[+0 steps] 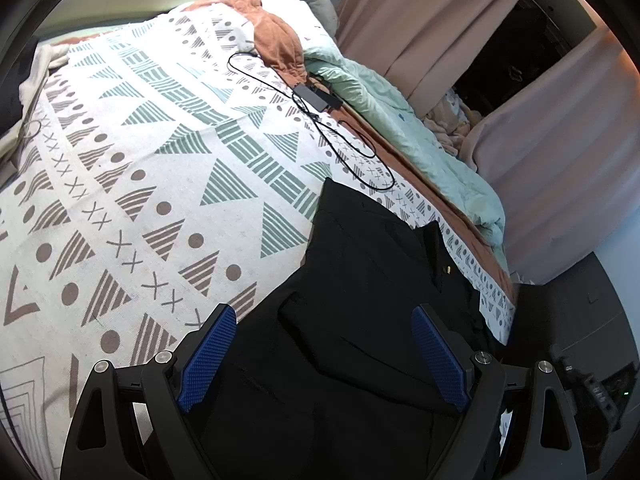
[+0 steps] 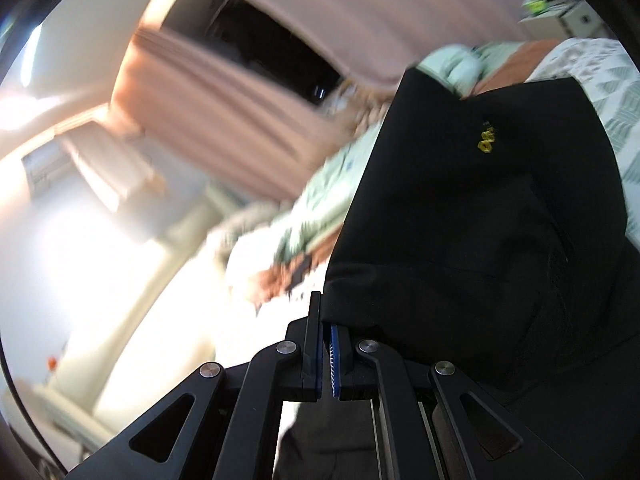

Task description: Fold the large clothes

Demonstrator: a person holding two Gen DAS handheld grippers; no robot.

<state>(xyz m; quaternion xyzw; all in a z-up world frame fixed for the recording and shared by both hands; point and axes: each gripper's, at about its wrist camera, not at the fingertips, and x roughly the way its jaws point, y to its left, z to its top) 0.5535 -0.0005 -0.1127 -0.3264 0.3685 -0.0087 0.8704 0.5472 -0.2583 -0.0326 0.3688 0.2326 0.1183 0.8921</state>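
A black garment (image 1: 360,280) lies on the near right corner of the bed, partly folded over itself. My left gripper (image 1: 320,324) hovers over it, open, its blue pads (image 1: 206,360) wide apart with black cloth showing between them but not pinched. In the right wrist view the same black garment (image 2: 480,220), with a small yellow logo (image 2: 487,142), hangs lifted in front of the camera. My right gripper (image 2: 326,320) is shut on its edge, the cloth pinched between the pads. That view is blurred by motion.
The bed has a white sheet (image 1: 140,140) with grey and teal triangles. A black charger and cable (image 1: 320,98) lie on it, beside an orange cloth (image 1: 276,40) and a mint duvet (image 1: 420,140). Pink curtains (image 1: 460,20) hang to the right.
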